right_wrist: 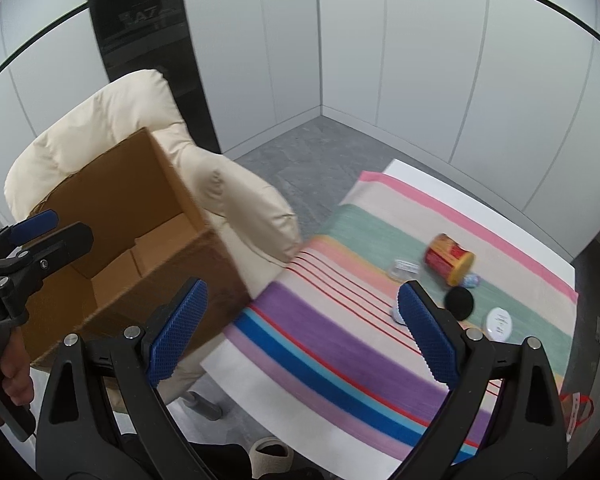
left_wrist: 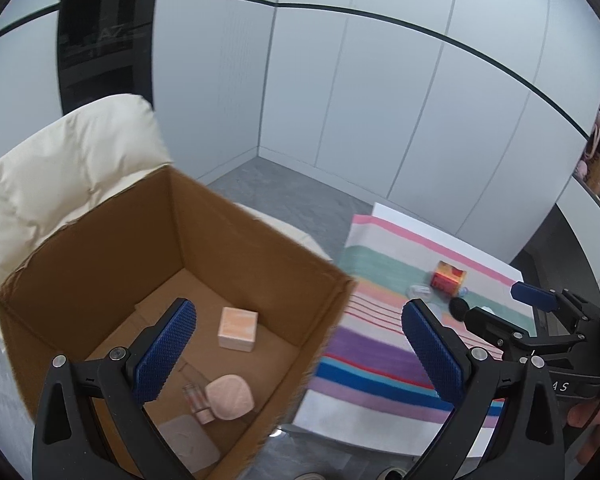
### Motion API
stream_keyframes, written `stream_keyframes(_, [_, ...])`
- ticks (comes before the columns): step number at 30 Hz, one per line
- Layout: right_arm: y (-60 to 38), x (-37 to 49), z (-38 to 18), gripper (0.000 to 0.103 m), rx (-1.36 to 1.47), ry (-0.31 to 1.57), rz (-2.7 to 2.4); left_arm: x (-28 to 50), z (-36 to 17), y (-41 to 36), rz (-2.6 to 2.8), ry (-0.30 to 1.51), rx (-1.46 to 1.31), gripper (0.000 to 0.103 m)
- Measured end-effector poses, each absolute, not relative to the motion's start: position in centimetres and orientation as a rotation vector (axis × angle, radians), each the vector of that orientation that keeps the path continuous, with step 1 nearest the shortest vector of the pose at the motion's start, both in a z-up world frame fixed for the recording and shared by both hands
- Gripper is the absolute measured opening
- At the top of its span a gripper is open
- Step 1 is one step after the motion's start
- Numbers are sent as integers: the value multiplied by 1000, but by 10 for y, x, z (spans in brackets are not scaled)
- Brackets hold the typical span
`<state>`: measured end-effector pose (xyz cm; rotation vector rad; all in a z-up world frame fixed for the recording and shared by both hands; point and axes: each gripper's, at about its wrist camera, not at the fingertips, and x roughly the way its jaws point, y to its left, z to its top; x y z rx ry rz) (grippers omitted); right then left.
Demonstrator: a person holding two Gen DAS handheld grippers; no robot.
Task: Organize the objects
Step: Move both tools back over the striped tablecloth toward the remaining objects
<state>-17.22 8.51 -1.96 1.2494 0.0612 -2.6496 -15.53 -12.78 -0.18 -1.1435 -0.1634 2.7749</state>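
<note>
The open brown cardboard box (left_wrist: 172, 288) sits on the cream padded chair (right_wrist: 236, 200), left of the striped-cloth bench (right_wrist: 340, 344). The red-and-yellow cylindrical can (right_wrist: 448, 258) lies tipped on the cloth, ahead and right of the released, empty right tongs (right_wrist: 304, 332), long axis slanting away; the left tongs (left_wrist: 300, 344), also released, hang over the box, farther off.
</note>
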Motion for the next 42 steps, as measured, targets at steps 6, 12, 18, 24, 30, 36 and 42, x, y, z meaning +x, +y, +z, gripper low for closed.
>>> stream_keyframes(6, [119,-168,-20,98,1272,21,-2692,-162,-1,-94,2730,-119,-1132,103])
stream_keyframes(12, [153,-160,-20,98,1290,-8,-2735,-167,0,-61,2685,-71,-1112,103])
stream_keyframes(18, [184,-151,-19,98,1306,-39,-2776,-171,-1,-29,2638,-36,-1100,103])
stream_keyframes(24, [217,-141,-19,98,1331,-72,-2817,-174,-2,3,2588,-2,-1097,103])
stream_keyframes(30, [248,-132,-20,98,1357,-104,-2855,-175,-5,38,2530,41,-1106,103])
stream_keyframes(36, [277,-121,-24,98,1392,-122,-2884,-174,-7,68,2481,91,-1095,103])
stream_keyframes(42, [306,-112,-27,98,1415,-170,-2913,-170,-13,97,2466,177,-1066,103])
